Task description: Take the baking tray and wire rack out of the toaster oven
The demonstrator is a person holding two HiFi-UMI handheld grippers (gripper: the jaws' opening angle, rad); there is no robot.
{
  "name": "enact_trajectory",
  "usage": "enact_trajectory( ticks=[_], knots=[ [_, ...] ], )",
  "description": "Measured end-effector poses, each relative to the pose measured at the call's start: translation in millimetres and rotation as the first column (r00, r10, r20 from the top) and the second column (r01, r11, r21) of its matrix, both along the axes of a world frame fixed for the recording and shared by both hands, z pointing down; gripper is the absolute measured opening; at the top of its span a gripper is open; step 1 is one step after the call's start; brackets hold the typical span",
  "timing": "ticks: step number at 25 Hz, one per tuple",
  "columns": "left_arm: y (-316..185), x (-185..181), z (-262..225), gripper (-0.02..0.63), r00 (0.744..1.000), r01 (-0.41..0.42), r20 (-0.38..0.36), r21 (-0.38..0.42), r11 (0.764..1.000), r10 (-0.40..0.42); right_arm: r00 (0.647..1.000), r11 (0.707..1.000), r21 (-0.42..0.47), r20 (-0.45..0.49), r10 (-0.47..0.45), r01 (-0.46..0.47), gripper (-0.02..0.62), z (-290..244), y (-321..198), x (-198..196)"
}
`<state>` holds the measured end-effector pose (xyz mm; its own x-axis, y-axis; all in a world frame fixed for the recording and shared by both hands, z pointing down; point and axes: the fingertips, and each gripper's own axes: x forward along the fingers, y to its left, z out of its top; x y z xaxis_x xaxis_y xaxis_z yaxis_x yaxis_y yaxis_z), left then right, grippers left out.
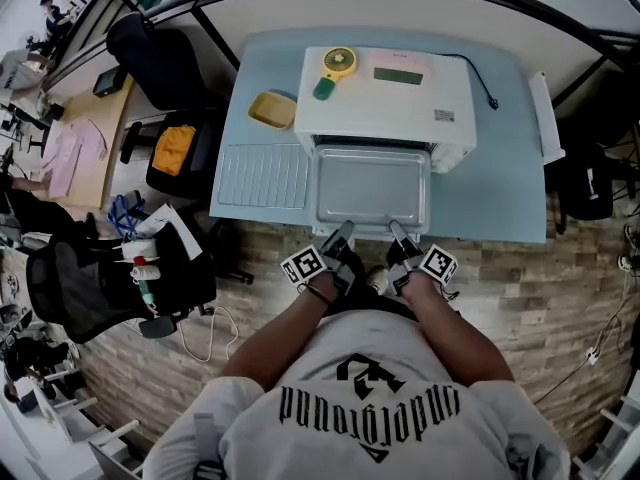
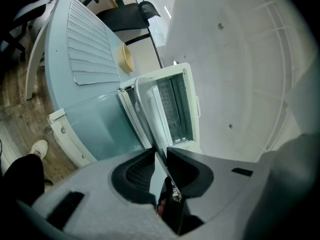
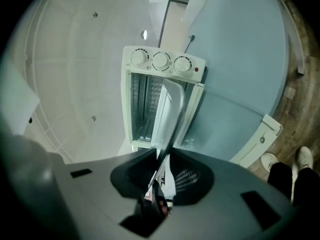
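The white toaster oven stands on a light blue table. The metal baking tray sticks out of its mouth toward me. My left gripper is shut on the left part of the tray's near rim, and my right gripper is shut on the right part. In the left gripper view the tray runs edge-on between the pads of the left gripper. The right gripper pinches the tray the same way. The wire rack lies flat on the table, left of the oven.
The oven's glass door stands open beneath the tray. A yellow bowl sits on the table left of the oven. A small yellow fan rests on the oven's top. Office chairs and clutter stand left of the table.
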<state>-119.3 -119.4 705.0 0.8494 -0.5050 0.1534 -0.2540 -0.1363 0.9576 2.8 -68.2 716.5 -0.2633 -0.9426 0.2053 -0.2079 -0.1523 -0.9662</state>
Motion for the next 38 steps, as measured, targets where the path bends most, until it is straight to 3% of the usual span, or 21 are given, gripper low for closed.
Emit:
enact_trajectory(
  ticks=[5, 9, 13, 17, 21, 24, 29, 38],
  knots=[
    [19, -9, -8, 0.084, 0.999, -0.037, -0.008, 0.002, 0.999, 0.037, 1.0, 1.0, -0.013, -0.009, -0.006, 0.006, 0.084, -12, 19, -9],
    [27, -15, -13, 0.083, 0.996, -0.084, -0.004, 0.014, 0.996, 0.084, 1.0, 0.997, 0.074, 0.026, -0.017, 0.015, 0.081, -24, 25, -21],
    [31, -15, -18, 0.084, 0.991, -0.13, -0.009, 0.02, 0.991, 0.13, 1.0, 0.999, 0.024, -0.004, 0.03, -0.03, 0.081, -25, 37, -20],
    [33, -16, -24, 0.084, 0.983, -0.18, -0.015, 0.028, 0.983, 0.181, 0.997, 0.994, 0.081, 0.009, 0.07, -0.071, 0.081, -38, 40, -25],
    [37, -14, -30, 0.084, 0.968, -0.248, -0.019, 0.046, 0.968, 0.249, 0.99, 0.99, 0.012, -0.022, 0.142, -0.142, 0.083, -33, 59, -25],
    [40, -14, -32, 0.084, 0.955, -0.293, -0.021, 0.06, 0.954, 0.295, 0.983, 0.982, 0.044, -0.015, 0.184, -0.183, 0.083, -38, 64, -29],
    [42, -13, -34, 0.084, 0.935, -0.351, -0.028, 0.073, 0.934, 0.354, 0.966, 0.967, 0.011, -0.047, 0.253, -0.253, 0.083, -36, 79, -33],
    [62, 27, -43, 0.084, 0.877, -0.473, -0.039, 0.103, 0.875, 0.478, 0.931, 0.929, 0.107, -0.055, 0.36, -0.353, 0.084, -57, 101, -4]
  ],
)
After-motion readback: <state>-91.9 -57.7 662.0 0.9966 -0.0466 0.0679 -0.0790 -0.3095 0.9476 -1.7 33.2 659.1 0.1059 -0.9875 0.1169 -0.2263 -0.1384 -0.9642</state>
